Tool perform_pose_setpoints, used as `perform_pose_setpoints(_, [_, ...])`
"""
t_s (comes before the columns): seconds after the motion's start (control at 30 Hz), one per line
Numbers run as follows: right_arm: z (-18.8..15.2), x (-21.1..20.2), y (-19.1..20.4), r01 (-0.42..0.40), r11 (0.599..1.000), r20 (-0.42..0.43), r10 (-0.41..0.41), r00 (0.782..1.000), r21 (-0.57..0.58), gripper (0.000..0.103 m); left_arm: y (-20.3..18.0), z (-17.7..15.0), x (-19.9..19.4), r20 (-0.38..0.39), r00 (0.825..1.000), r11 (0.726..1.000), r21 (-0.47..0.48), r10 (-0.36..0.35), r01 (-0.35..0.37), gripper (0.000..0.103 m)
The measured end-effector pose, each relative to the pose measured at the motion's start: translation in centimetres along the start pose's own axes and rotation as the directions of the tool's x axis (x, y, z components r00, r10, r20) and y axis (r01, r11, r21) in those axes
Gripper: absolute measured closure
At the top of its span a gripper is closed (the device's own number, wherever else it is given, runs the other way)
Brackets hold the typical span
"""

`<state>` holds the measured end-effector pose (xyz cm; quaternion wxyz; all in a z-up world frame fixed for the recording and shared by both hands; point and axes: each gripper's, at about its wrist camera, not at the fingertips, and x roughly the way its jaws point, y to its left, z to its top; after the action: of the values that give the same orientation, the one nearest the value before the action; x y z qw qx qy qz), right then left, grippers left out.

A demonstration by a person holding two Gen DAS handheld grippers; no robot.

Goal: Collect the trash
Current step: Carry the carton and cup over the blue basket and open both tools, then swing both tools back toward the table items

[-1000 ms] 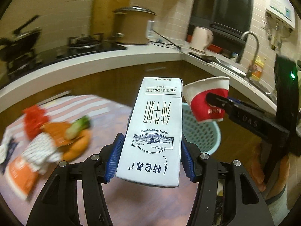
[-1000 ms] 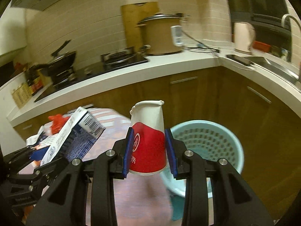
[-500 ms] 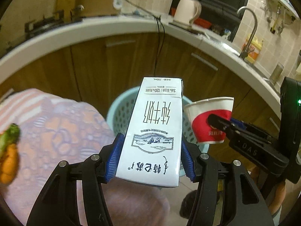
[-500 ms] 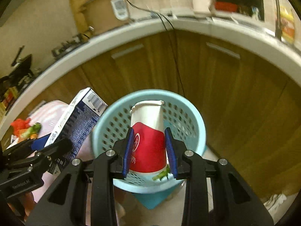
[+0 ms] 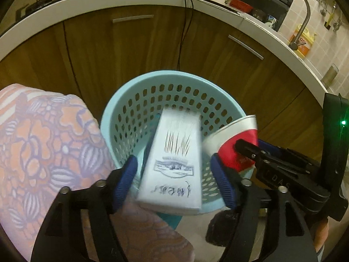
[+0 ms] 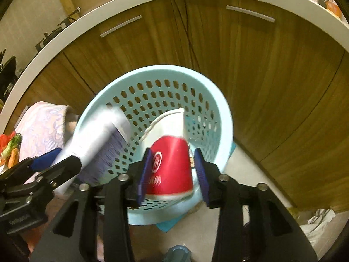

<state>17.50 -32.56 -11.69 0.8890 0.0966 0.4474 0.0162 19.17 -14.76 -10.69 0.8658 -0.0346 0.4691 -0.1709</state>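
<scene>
Left gripper (image 5: 174, 174) jaws stood apart; milk carton (image 5: 172, 163) blurred between, long axis into the basket (image 5: 122, 100). Right gripper (image 6: 172, 170) likewise parted around paper cup (image 6: 170, 163) above basket.

Pale tile floor (image 6: 250, 179) carries 1 light-blue perforated basket (image 6: 224, 118), straight ahead of both jaw pairs, w/ crumpled white scrap (image 6: 318, 220) right of right jaws.

Brown wooden cabinets (image 5: 135, 50) under a white counter (image 5: 87, 2), floor seemingly pale tile (image 6: 257, 157)
</scene>
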Motion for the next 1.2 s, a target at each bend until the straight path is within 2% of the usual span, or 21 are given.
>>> perform_pose_setpoints(0.07, [0.2,-0.5,-0.1,0.002,1.000,0.013,-0.002,1.000,0.000,0.055,0.0,0.1,-0.5,0.013,1.000,1.000,-0.001,-0.007,0.007,0.032])
perform_pose_setpoints(0.33, [0.5,-3.4,0.8,-0.021,1.000,0.065,0.021,0.998,-0.001,0.055,0.8,-1.0,-4.2,0.073,0.997,1.000,-0.003,-0.001,0.001,0.031])
perform_pose_setpoints(0.57, [0.3,-6.9,5.7,-0.065,0.993,0.131,0.077,0.988,-0.094,0.055,3.0,-3.0,-9.2,0.152,0.988,0.998,-0.055,0.011,-0.003,0.031])
perform_pose_setpoints(0.7, [-0.4,-8.9,9.6,-0.116,0.980,0.162,0.142,0.976,-0.162,0.055,5.4,-4.8,-13.3,0.215,0.975,0.994,-0.106,0.051,-0.029,0.031])
perform_pose_setpoints(0.83, [-1.6,-9.8,14.2,-0.161,0.956,0.173,0.207,0.963,-0.244,0.055,8.4,-6.8,-17.6,0.272,0.955,0.983,-0.170,0.119,-0.074,0.031])
perform_pose_setpoints(1.0, [-3.9,-9.4,20.5,-0.222,0.916,0.144,0.283,0.948,-0.335,0.055,13.3,-10.2,-23.0,0.318,0.915,0.945,-0.288,0.249,-0.157,0.031])
perform_pose_setpoints(1.1, [-5.6,-8.2,23.7,-0.243,0.897,0.121,0.305,0.945,-0.370,0.055,16.5,-12.7,-25.9,0.325,0.878,0.901,-0.371,0.351,-0.223,0.031])
perform_pose_setpoints(1.2, [-7.4,-7.1,26.6,-0.245,0.880,0.105,0.311,0.945,-0.406,0.056,19.7,-15.0,-28.3,0.306,0.837,0.844,-0.448,0.453,-0.293,0.031])
